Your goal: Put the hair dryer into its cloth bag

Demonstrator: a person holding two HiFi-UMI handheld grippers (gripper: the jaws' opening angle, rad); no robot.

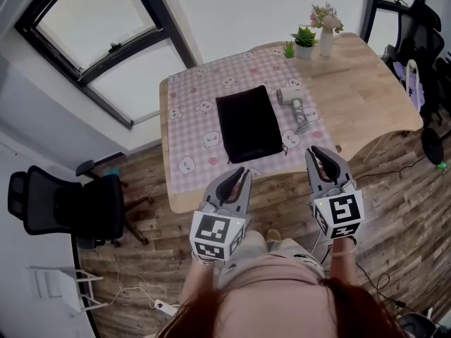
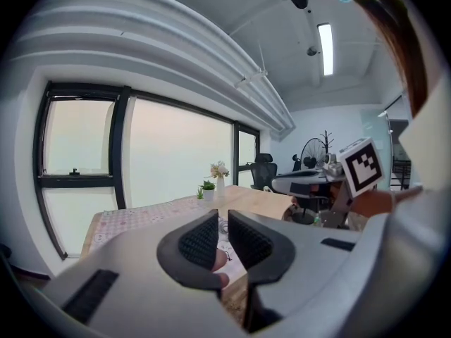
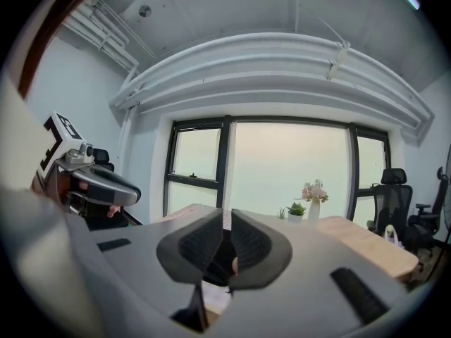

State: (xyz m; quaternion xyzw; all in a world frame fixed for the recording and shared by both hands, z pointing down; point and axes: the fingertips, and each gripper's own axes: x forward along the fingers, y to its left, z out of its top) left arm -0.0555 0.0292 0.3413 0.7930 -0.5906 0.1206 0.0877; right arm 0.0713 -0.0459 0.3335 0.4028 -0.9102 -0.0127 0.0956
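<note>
The black cloth bag (image 1: 248, 127) lies flat on a pink patterned tablecloth (image 1: 190, 111). Just right of it lies the white hair dryer (image 1: 292, 98), with its cord trailing toward me. Both grippers hover at the table's near edge, short of both objects. My left gripper (image 1: 244, 170) (image 2: 222, 215) is below the bag's near left corner, shut and empty. My right gripper (image 1: 315, 149) (image 3: 227, 213) is near the bag's near right corner, with only a thin slit between its jaws and nothing in them. Its marker cube (image 2: 363, 164) shows in the left gripper view.
A wooden table (image 1: 366, 83) carries a small potted plant (image 1: 305, 41) and a flower vase (image 1: 325, 30) at its far edge. A black office chair (image 1: 70, 206) stands on the floor to the left. Another chair (image 1: 423, 27) is at the far right. Windows line the far wall.
</note>
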